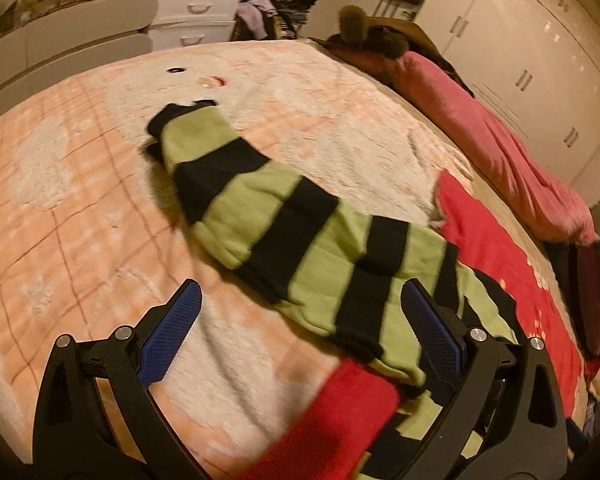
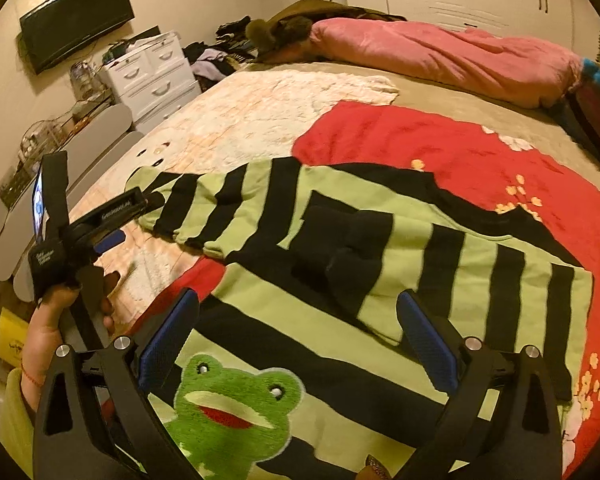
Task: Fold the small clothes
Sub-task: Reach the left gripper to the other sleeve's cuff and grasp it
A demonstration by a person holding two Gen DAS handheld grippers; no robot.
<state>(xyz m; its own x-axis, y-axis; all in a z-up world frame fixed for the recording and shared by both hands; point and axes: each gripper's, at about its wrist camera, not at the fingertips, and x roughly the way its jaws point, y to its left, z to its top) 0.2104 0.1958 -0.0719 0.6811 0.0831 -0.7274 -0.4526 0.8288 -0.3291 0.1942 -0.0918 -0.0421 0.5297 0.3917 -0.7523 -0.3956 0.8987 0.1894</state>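
A small green-and-black striped sweater with a frog patch lies flat on the bed. Its left sleeve stretches away across the blanket, and shows in the right wrist view too. My left gripper is open and empty, hovering over the sleeve's shoulder end. It also shows in the right wrist view, held at the left beside the sleeve cuff. My right gripper is open and empty, above the sweater's chest, just beyond the frog patch.
A peach and white fluffy blanket and a red blanket cover the bed. A pink duvet lies along the far side. White drawers and a wall TV stand beyond the bed.
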